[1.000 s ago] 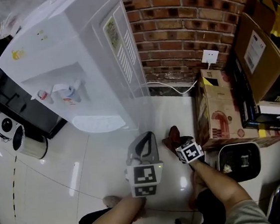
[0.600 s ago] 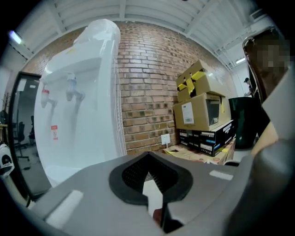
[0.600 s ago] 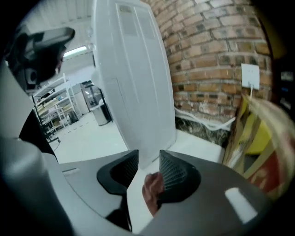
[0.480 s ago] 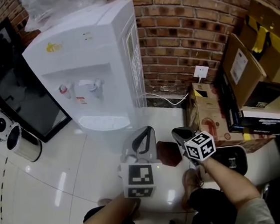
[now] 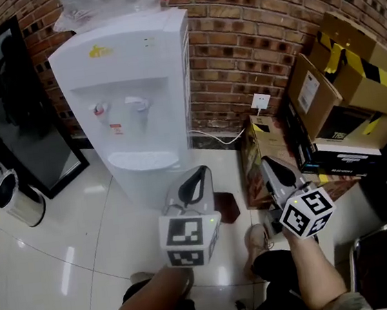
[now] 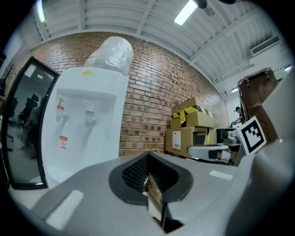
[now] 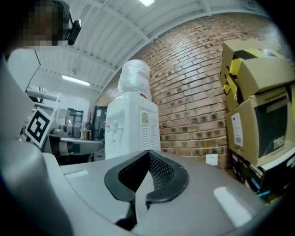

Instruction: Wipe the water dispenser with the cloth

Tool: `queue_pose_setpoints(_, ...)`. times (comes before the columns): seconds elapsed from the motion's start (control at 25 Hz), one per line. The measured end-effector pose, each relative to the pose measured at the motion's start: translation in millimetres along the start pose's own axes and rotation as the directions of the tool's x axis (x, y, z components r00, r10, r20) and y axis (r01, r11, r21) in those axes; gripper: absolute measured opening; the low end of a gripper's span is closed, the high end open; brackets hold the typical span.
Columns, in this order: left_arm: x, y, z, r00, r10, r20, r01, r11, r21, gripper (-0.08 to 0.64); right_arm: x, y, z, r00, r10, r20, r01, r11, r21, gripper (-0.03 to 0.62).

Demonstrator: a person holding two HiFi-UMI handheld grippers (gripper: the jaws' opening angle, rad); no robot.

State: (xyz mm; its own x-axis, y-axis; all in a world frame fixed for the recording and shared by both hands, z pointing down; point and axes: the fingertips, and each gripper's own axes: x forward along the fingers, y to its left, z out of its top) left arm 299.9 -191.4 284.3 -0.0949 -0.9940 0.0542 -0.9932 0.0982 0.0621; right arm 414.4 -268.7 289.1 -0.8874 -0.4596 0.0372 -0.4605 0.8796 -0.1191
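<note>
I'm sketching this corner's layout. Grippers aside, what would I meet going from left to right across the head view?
black screen → water dispenser → dark red cloth on the floor → wall socket → cardboard boxes

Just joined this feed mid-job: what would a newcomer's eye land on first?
The tall white water dispenser against the brick wall dominates the head view's upper left. The dark red cloth lies on the glossy floor near its base, held by neither the left gripper nor the right gripper. Cardboard boxes with yellow-and-black tape stack at right.
</note>
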Motion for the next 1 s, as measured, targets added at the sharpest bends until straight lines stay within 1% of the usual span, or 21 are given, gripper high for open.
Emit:
queue_pose_setpoints(0.08,-1,-2,0,1.0,0.001,0.005,-0.001,1.0,0.014,0.0,-8,6,3,1.0,-0.016,-0.005,0.016,0.999,-0.03,0.011)
queue_pose_setpoints(0.2,-3,-1,2,1.0,0.01,0.013,-0.011,0.999,0.036,0.0,-12,6,20,0.998,-0.044,0.045,0.048,0.994,-0.098,0.011)
queue_pose_setpoints(0.32,-6,10,-1,0.999,0.053,0.008,-0.053,0.998,0.046,0.0,-6,9,31,0.997,-0.027,0.069,0.033,0.995,-0.095,0.011)
queue_pose_setpoints(0.44,-10,19,-3,0.997,0.079,0.001,-0.079,0.995,0.057,0.0,0,11,45,0.995,-0.005,0.097,0.015,0.994,-0.105,0.011)
queue_pose_setpoints(0.52,-11,24,-3,0.995,0.096,0.002,-0.096,0.994,0.044,0.0,3,9,43,0.996,0.004,0.093,0.006,0.994,-0.107,0.011)
queue_pose_setpoints(0.6,-9,26,-2,0.994,0.109,0.009,-0.109,0.993,0.033,0.0,6,5,38,0.997,0.032,0.072,-0.026,0.996,-0.086,0.011)
queue_pose_setpoints(0.68,-6,24,0,0.995,0.104,0.01,-0.104,0.994,0.037,0.0,7,0,38,0.997,0.049,0.057,-0.044,0.995,-0.09,0.011)
queue_pose_setpoints(0.84,-2,14,2,0.998,0.059,0.015,-0.059,0.997,0.045,0.0,7,-11,40,0.998,0.035,0.047,-0.029,0.994,-0.104,0.011)
queue_pose_setpoints(1.0,3,22,5,0.998,0.059,0.025,-0.06,0.998,0.036,0.0,18,-15,35,0.998,0.043,0.038,-0.039,0.993,-0.112,0.011)
